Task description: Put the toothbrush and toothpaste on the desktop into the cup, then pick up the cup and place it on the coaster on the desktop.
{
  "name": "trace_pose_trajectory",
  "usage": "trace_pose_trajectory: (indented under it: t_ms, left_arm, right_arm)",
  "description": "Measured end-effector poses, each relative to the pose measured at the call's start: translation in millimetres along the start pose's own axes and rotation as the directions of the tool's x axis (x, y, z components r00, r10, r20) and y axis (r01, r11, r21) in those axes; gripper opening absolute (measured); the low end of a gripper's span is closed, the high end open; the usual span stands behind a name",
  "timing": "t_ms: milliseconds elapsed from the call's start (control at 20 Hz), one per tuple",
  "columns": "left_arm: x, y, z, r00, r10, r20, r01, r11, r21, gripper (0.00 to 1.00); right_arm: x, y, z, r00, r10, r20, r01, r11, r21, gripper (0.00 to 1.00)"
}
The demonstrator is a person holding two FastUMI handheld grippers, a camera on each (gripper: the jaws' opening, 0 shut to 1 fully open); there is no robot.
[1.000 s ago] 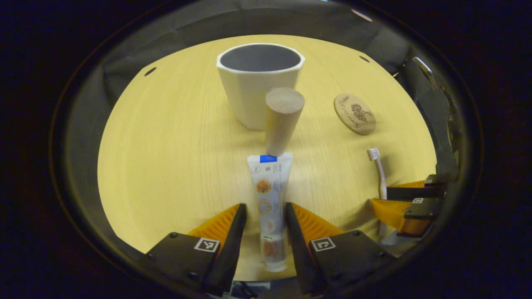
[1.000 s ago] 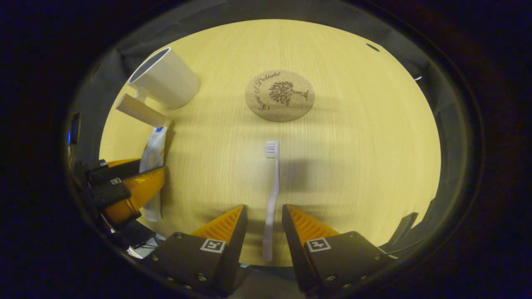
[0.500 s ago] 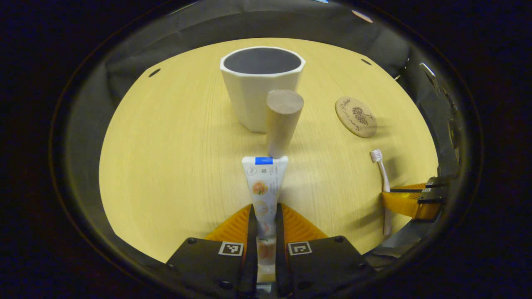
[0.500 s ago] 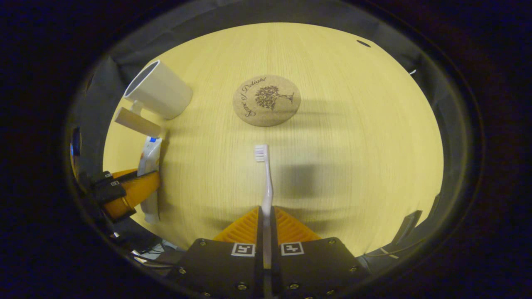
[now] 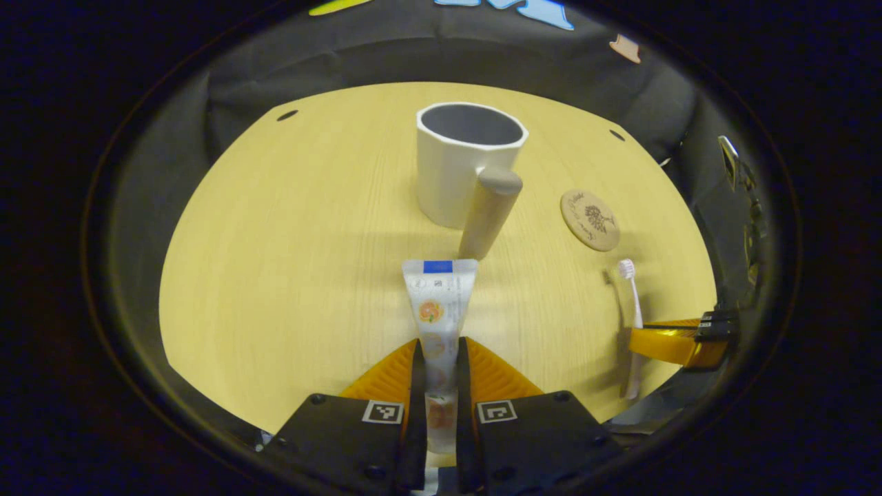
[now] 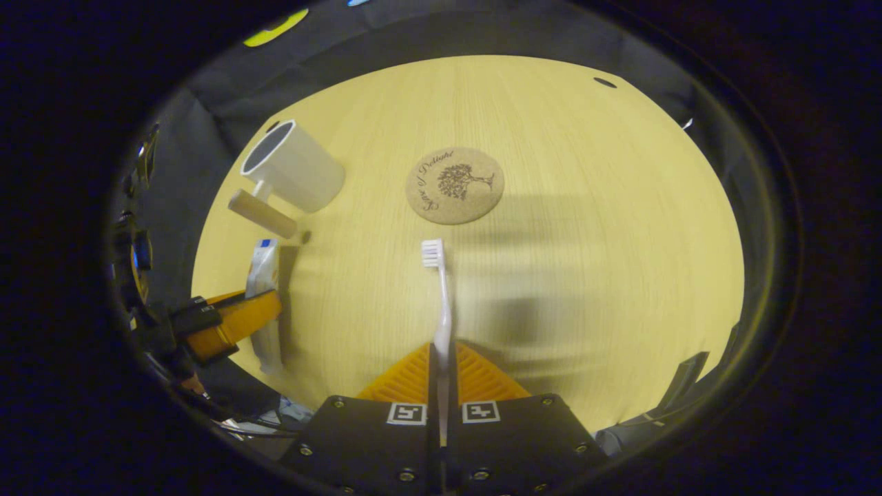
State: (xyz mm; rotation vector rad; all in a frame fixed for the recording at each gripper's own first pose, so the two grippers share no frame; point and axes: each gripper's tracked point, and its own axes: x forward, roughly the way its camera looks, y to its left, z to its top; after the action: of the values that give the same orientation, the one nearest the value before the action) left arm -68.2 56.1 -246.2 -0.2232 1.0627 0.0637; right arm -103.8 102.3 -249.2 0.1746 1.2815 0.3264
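- we judge the step in hand as carrying both items to the cup (image 5: 468,162): toothpaste (image 5: 438,303) in the left gripper (image 5: 437,386), toothbrush (image 6: 439,303) in the right gripper (image 6: 441,386).
- to do it well, we'd go one at a time, tip each item upright over the rim and lower it inside before letting go; the cup's wooden handle (image 5: 489,212) points toward us, so we'd come in above it, not thru it.
- left jaws: nearly closed, clamped on the lower half of the toothpaste tube; its blue-striped end sticks out fwd, short of the handle.
- right jaws: pinched almost fully together on the toothbrush handle, bristle head fwd, aimed at the coaster (image 6: 455,184).
- both items look lifted off the desktop (image 6: 586,227), judging by shadows beside them; we can't say how high.
- the cup stands upright, mouth open, nothing visible inside, at the far side of the desktop w/ the coaster just to its right in the left gripper view, not touching.
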Motion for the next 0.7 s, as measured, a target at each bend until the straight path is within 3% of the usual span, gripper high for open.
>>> trace_pose_trajectory:
  t_ms: [350,600,700]
  left_arm:
    - [-31.6,16.2,32.7,0.986,0.041,0.16,-0.035,0.999,-0.035,0.24]
    - [-55.3,31.4,68.3,0.951,0.075,0.3,-0.056,0.996,-0.073,0.24]
    - [-64.2,36.0,87.1,0.931,0.077,0.357,-0.048,0.995,-0.088,0.24]
  right_arm:
    - [-27.6,17.3,31.0,0.986,0.092,0.14,-0.088,0.996,-0.033,0.04]
    - [-51.7,30.8,59.5,0.951,0.151,0.27,-0.139,0.988,-0.063,0.01]
    - [-63.4,33.3,72.6,0.93,0.159,0.331,-0.14,0.987,-0.082,0.04]
